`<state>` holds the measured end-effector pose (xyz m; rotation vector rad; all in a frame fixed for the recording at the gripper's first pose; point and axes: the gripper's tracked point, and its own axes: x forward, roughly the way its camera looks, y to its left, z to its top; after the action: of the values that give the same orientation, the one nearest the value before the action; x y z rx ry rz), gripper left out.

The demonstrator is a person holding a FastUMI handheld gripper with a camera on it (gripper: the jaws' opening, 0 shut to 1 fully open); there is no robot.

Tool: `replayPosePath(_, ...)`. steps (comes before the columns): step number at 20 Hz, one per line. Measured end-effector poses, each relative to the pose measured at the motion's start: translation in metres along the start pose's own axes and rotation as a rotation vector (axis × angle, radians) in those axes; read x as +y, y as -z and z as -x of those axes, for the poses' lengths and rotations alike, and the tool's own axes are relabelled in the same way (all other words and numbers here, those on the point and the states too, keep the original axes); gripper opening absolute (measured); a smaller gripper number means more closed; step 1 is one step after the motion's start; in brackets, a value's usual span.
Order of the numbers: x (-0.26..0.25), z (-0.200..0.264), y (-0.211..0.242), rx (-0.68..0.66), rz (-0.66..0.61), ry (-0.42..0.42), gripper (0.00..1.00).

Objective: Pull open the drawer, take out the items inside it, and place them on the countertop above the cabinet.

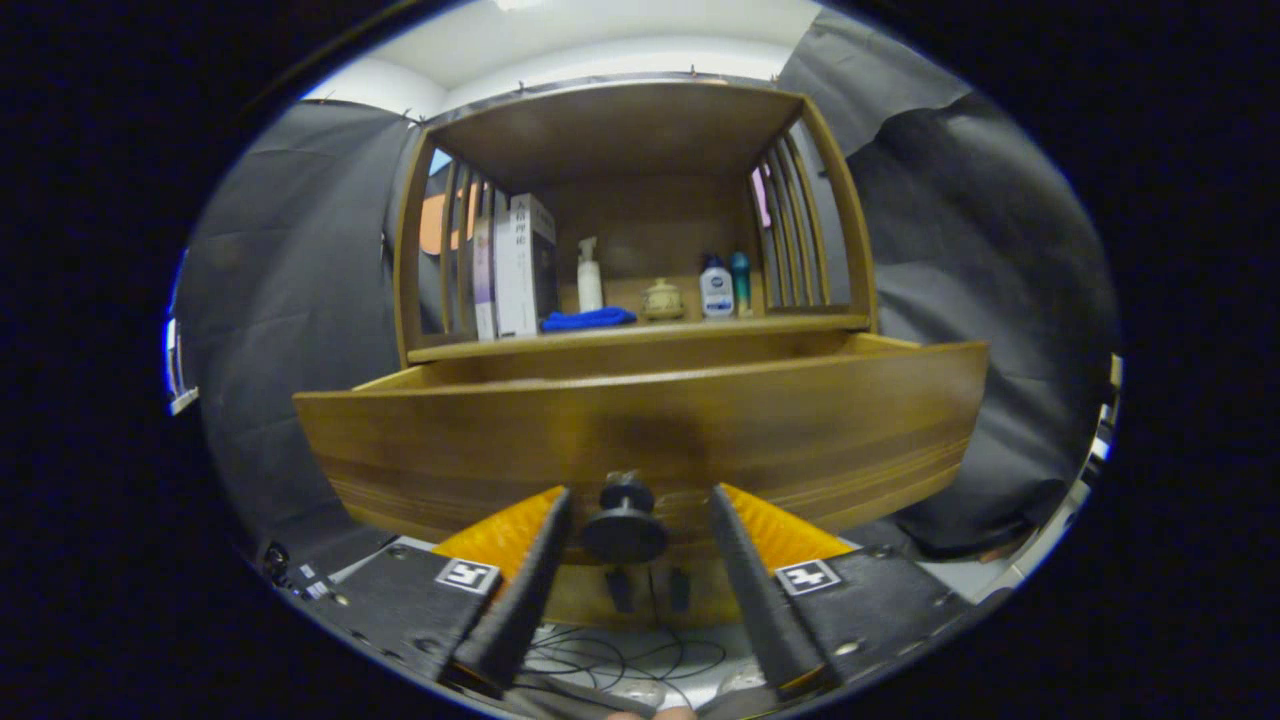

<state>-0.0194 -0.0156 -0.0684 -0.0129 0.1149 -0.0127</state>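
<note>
The drawer [640, 440] stands pulled out from the cabinet [630, 200], below the countertop [640, 338]. The gripper [640, 520] has its fingers apart, flanking the knob [625, 520] without touching it. On the countertop: books [515, 265] left, cloth [588, 319], bottles [716, 288] right.

Wooden drawer [640, 430] pulled open, dark knob [625, 520]

Beyond the fingers, dark cloth walls [300, 280] flanked the wooden cabinet's slatted shelf [640, 335]; a pale, lit ceiling [620, 40] showed above.
</note>
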Motion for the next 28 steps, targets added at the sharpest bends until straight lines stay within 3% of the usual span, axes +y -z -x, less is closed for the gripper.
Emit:
replayPosePath(5,0.001,0.017,-0.075,-0.147,0.032,-0.008,1.00)
replayPosePath(7,0.008,0.011,-0.114,-0.172,0.011,-0.030,1.00)
replayPosePath(9,0.005,-0.010,-0.127,-0.068,0.012,-0.005,0.99)
replayPosePath(15,0.019,-0.080,-0.097,0.358,0.109,0.004,0.99)
replayPosePath(18,0.026,-0.099,-0.061,0.574,0.053,-0.019,0.99)
replayPosePath(21,0.019,-0.108,-0.032,0.688,0.028,-0.011,0.97)
replayPosePath(24,0.019,-0.109,-0.015,0.760,-0.017,-0.024,0.85)
replayPosePath(27,0.024,-0.115,-0.005,0.793,-0.023,-0.033,0.78)
replayPosePath(28,0.022,-0.115,-0.003,0.807,-0.021,-0.029,0.71)
